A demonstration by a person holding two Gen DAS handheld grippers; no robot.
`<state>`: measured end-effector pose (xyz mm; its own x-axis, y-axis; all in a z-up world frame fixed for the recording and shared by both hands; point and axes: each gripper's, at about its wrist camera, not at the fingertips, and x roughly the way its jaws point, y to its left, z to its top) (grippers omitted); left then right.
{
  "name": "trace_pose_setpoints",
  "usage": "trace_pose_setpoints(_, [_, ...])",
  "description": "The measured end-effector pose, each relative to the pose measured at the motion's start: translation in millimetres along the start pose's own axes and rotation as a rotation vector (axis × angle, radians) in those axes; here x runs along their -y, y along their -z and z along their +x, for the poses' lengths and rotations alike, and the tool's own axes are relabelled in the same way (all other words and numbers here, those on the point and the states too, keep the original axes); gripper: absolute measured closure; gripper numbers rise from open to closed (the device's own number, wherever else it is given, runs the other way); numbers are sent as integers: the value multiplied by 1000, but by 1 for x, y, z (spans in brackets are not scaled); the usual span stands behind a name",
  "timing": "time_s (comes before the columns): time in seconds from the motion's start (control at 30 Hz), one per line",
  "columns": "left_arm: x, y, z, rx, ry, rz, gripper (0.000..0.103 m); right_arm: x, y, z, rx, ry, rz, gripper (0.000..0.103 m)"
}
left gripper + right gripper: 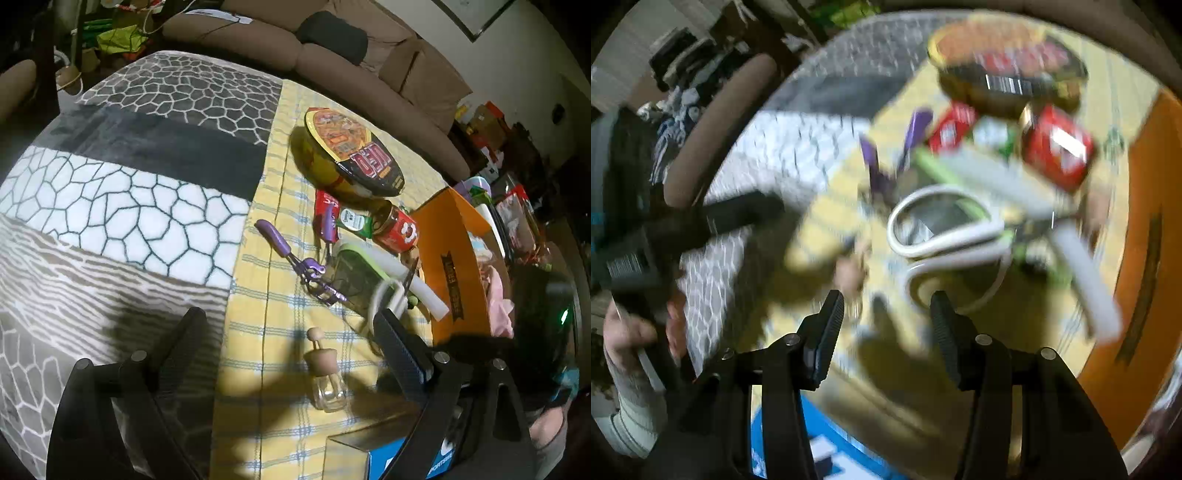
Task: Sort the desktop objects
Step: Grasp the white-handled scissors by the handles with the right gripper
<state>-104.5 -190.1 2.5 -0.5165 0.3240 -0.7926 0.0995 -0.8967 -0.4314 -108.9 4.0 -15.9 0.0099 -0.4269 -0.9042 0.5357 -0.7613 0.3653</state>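
Note:
My left gripper (290, 314) is open wide over the yellow checked cloth (266, 295). A small glass bottle with a wooden cap (325, 376) stands upright between its fingers, untouched. Beyond it lie a purple eyelash curler (295, 258), a green-rimmed case (354, 273), a looped white cable (384, 295) and a white tube (406, 273). In the blurred right wrist view, my right gripper (885, 297) points down at the cloth just short of the white cable (942, 236). Its jaws stand apart with nothing between them.
A noodle bowl (351, 155), a red packet (325, 210), a green packet (354, 221) and a red can (395, 229) lie further back. An orange box (454, 266) stands to the right and a blue box (388, 458) at the near edge. A patterned blanket (110, 203) covers the left.

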Motion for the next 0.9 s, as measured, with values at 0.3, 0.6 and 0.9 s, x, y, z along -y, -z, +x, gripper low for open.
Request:
trace_pose_setpoints(0.3, [37, 6, 13, -17, 26, 130, 9, 16, 13, -38, 140, 183, 123, 55])
trace_pose_setpoints(0.6, [74, 16, 40, -57, -113, 329, 46, 9, 13, -4, 82, 442, 68, 60])
trace_pose_setpoints(0.9, [68, 23, 62, -115, -139, 336, 59, 17, 15, 14, 121, 358, 72, 77])
